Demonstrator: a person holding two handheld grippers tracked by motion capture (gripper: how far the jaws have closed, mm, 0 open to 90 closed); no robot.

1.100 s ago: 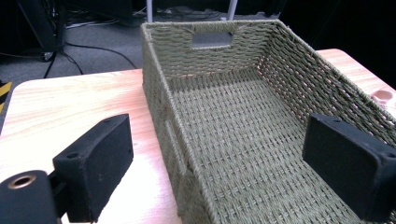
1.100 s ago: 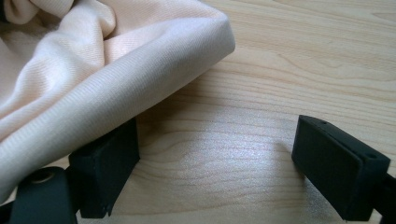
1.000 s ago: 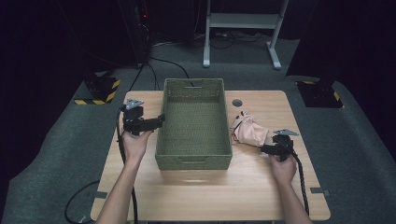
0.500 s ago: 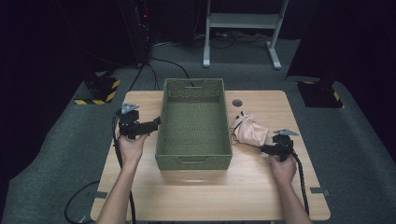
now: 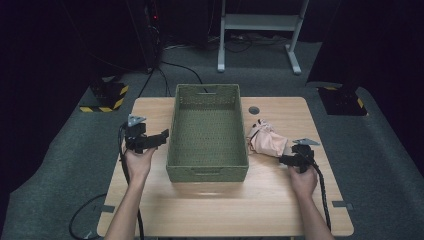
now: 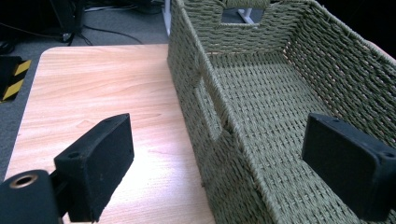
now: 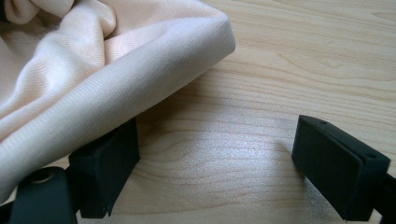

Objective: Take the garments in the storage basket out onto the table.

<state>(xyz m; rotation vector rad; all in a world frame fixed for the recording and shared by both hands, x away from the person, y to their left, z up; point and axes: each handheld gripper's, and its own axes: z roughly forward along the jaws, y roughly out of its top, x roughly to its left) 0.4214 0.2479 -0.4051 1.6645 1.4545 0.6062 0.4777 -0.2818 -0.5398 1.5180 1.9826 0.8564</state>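
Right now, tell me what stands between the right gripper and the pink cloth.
Nothing visible does. The right gripper sits with its jaws open at the edge of the pink cloth, whose fold already drapes over one jaw; bare table lies between the jaws. The green basket stands beside the cloth, apart.

Basket (image 5: pixel 207 132) – olive-green weave; cloth (image 5: pixel 267 142) – pale peach.

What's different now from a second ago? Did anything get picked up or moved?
Only the left gripper shifted a little, drawing back toward the person along the woven basket's left wall, jaws open. Nothing was picked up or let go. The right gripper stayed open at the edge of the pink cloth, and basket and cloth kept their places.
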